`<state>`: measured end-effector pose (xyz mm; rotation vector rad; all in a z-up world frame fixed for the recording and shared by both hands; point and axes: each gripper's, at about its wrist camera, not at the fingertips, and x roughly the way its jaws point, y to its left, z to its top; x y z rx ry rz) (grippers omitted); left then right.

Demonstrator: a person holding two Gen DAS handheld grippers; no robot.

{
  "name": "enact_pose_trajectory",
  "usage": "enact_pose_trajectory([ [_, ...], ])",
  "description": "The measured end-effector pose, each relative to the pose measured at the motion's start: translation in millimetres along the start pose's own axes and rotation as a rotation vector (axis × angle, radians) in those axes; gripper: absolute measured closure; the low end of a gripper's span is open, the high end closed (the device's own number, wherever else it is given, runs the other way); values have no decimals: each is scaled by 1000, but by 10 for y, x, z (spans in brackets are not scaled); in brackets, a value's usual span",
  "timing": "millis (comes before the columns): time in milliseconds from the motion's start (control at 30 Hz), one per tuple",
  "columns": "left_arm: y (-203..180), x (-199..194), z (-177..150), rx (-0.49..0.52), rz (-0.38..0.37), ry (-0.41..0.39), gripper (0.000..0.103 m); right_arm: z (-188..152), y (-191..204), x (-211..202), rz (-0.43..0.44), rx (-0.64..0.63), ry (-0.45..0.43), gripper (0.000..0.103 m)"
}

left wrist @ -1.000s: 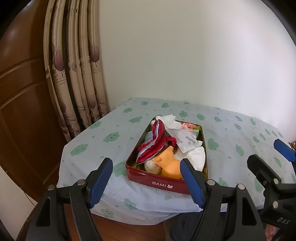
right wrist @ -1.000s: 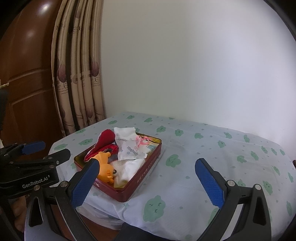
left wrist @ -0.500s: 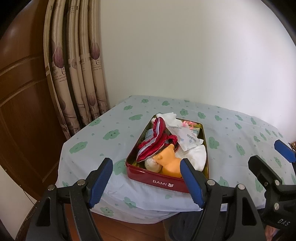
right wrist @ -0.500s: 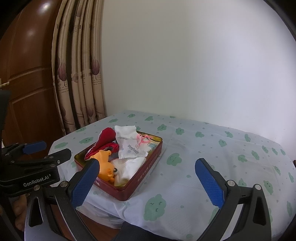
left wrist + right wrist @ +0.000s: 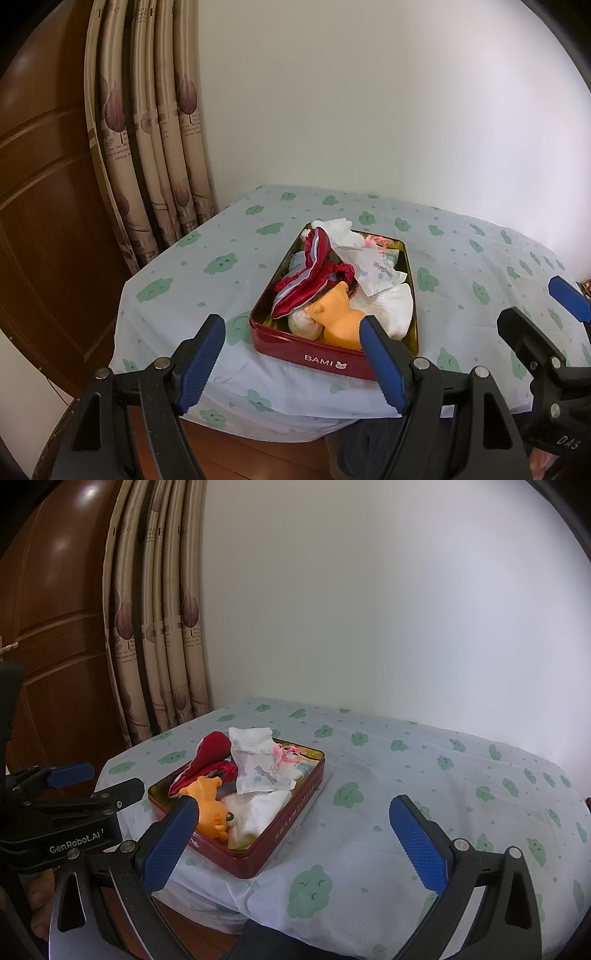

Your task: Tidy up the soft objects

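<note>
Red tin (image 5: 325, 360) heaped with soft toys (image 5: 341, 319), cloths (image 5: 384, 308).

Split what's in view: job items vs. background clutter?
Job:
red tin
red cloth
orange plush toy
white sock
wipes packet
left gripper, open
right gripper, open

Background:
curtain
wooden door
cloud-print tablecloth

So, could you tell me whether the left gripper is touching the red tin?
Apart. The right wrist view shows the left gripper held short of the red tin, with tablecloth visible between them.
</note>
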<state>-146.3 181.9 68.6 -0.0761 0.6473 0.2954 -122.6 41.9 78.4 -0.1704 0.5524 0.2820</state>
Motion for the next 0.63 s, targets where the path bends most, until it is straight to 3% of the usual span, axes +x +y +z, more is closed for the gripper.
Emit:
enact_pose_trajectory([
  [400,34,50,-36,-2,0,-15,22,-38,-203,49,3,21,27,0],
  [533,8,62,-40,8,31,-16,21,-111,-776,146,-100,83,56,0],
  [633,-1,69,-40,16,70,-11,21,-215,-1419,256,-203,113,76,0],
])
